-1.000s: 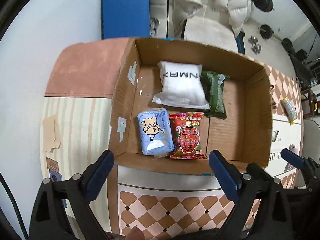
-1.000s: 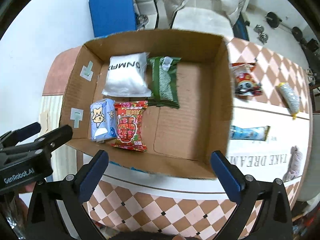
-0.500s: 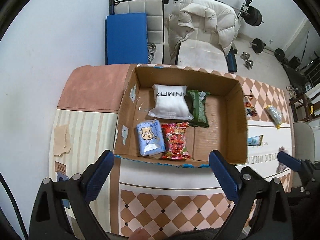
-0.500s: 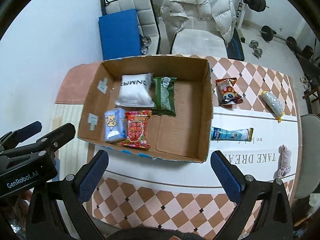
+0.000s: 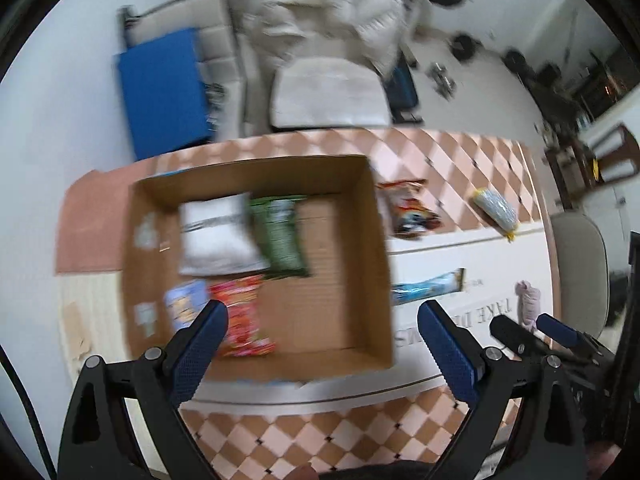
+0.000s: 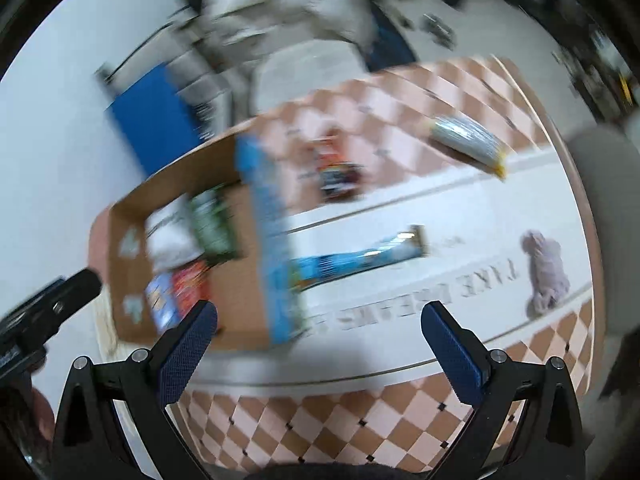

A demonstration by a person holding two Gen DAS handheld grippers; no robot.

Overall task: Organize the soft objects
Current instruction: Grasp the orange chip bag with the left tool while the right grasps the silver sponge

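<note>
Both grippers, left (image 5: 322,334) and right (image 6: 318,334), hover with fingers spread, empty. The long blue snack packet (image 6: 360,258) lies on the surface just right of the cardboard box (image 5: 382,264); likely light, crinkly and slippery, best pinched mid-length.

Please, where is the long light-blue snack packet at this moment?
The long light-blue snack packet lies on the white band of the tablecloth, outside the cardboard box, against its right wall, left of the small pink cloth.

My pads (image 5: 200,354) are dark blue with a fine grid. Brown box (image 5: 352,304) holds a white pack (image 5: 218,240), green pack (image 5: 280,236), red pack (image 5: 240,320), pale blue pack (image 5: 182,306). Tablecloth (image 5: 460,168) is peach-and-tan checks; the far-right pouch (image 6: 468,142) is silvery with a yellow tip.
</note>
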